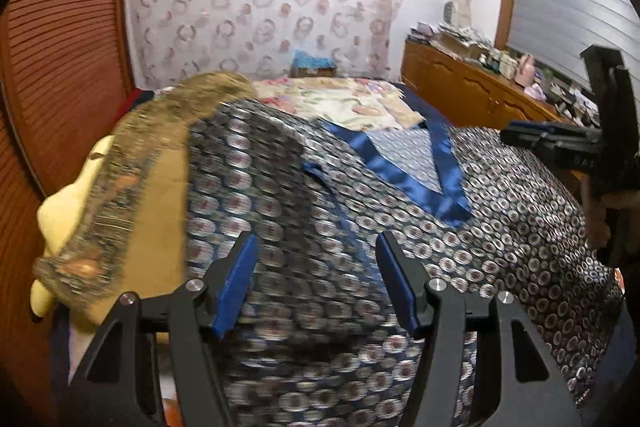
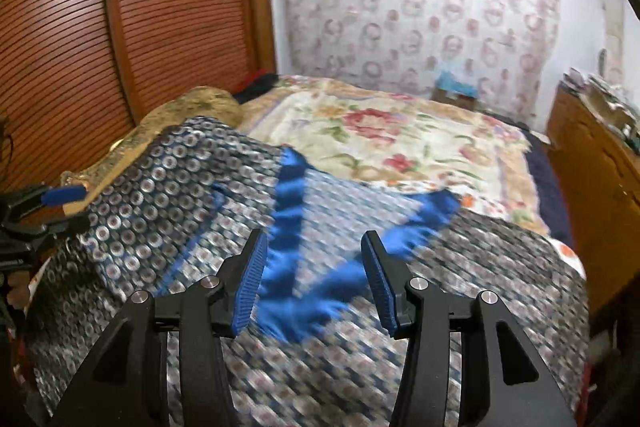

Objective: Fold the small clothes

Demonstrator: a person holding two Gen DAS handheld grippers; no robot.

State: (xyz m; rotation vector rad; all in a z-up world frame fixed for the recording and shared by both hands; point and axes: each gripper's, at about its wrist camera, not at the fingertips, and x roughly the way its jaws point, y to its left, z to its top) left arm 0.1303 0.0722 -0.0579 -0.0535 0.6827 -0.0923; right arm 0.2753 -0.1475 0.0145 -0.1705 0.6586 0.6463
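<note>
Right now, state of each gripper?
Left gripper: open, empty, above the patterned garment.
Right gripper: open, empty, over the blue collar.

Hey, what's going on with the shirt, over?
Left gripper open, right gripper open, both empty. Patterned shirt spread on bed, unfolded. Nothing blocking.

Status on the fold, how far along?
Done: the patterned satin top with blue V-neck trim lies spread on the bed, one side flap seemingly turned over. In hand: nothing; left gripper and right gripper hover open. Left: remaining folds.
</note>
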